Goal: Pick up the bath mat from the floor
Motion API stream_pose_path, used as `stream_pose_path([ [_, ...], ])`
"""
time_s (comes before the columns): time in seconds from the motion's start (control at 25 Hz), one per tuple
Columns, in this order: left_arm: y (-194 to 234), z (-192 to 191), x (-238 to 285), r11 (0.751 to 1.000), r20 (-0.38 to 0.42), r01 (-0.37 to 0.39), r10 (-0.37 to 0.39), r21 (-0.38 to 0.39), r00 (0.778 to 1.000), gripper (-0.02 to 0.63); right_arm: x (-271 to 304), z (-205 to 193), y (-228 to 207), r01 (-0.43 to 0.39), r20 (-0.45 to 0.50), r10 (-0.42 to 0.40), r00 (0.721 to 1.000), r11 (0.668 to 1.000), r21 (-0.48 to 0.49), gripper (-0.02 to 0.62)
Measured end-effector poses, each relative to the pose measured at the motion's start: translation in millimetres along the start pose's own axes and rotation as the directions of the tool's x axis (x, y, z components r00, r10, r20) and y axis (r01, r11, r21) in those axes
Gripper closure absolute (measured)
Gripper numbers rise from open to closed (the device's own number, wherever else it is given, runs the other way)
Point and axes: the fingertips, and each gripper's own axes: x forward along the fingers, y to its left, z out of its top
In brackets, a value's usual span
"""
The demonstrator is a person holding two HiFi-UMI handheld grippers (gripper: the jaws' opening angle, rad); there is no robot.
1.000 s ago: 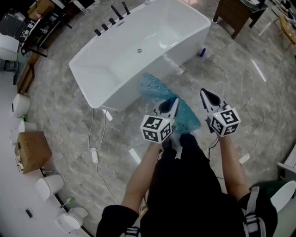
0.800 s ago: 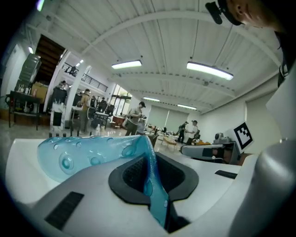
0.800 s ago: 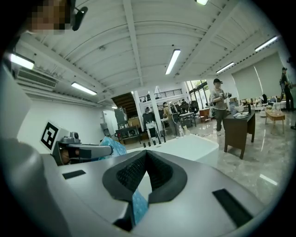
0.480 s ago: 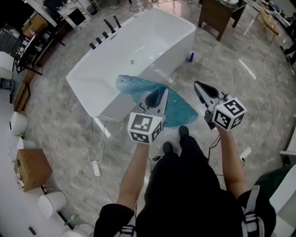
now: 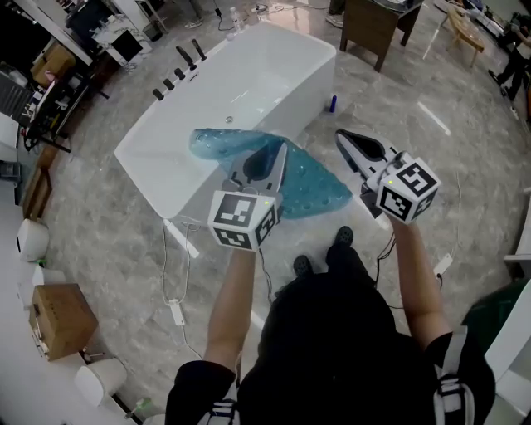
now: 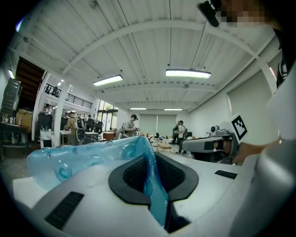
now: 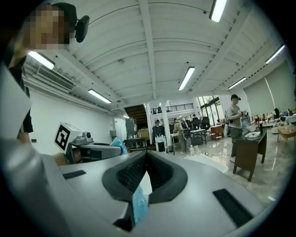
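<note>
At centre of the head view, the teal bath mat [image 5: 319, 187] hung spread between both grippers, before the white bathtub [image 5: 241, 91]. The left gripper [image 6: 150, 162] had its fingers clamped on one edge, and the right gripper [image 7: 145, 159] was closed on another. Black-and-white square markers [image 5: 235, 212] were the only print.

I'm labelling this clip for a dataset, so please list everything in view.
bath mat: one, translucent teal, hanging in front of the tub from both grippers
bathtub: one, white, on the floor ahead
tub fittings: about five, black, on the tub's far rim
bottle: one, blue, on the floor by the tub's end
cardboard box: one, brown, on the floor at lower left
table: one, dark wood, top of the head view
cable: one, white, on the floor beside the tub
floor: grey marble
shoes: two, black, below the mat
left gripper: jaws shut on the mat
right gripper: jaws shut on a mat edge
</note>
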Motion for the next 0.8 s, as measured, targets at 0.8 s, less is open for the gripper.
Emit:
stream_pose_path([
  [0.8,7.7,6.2,-3.4,1.000,0.027,-0.003,0.004,-0.007,1.000,0.566,-1.9,12.4,2.7,0.029,-0.003,-0.029,1.000,1.000,-0.005,0.583],
])
